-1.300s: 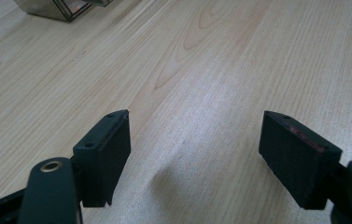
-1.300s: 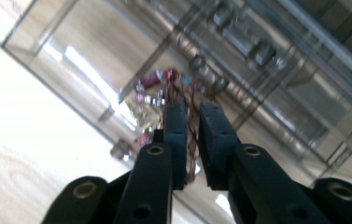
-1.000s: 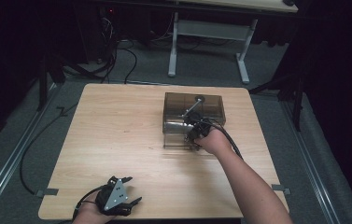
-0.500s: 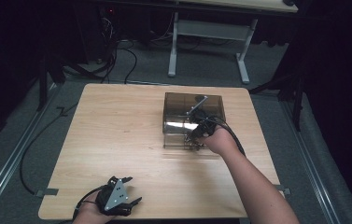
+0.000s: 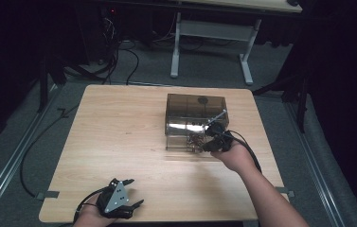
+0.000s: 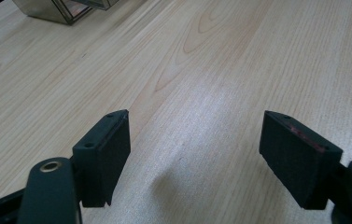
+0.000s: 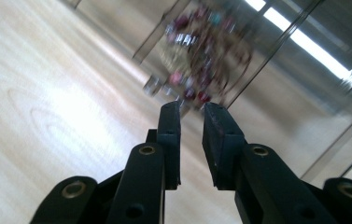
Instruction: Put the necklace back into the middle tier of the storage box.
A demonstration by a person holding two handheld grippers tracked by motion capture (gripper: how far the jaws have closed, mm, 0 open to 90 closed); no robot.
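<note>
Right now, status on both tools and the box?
Left tool open, idle at near table edge. Right tool just opening, nothing between jaws, at clear box front. Beaded clutter inside. Nothing blocking.

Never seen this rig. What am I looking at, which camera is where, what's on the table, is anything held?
No robot here: a person holds a handheld two-jaw claw in each hand. The high view looks down on a wooden table. The other two pictures come from cameras riding on each claw, looking along its black jaws.

On the table stands a smoky clear plastic box with small beaded bits inside, blurred in the right gripper view.

The left claw rests near the table's near edge, jaws wide apart over bare wood, nothing held. The right claw is at the box's near side; its jaws have just been opening, a narrow gap, nothing between them.
</note>
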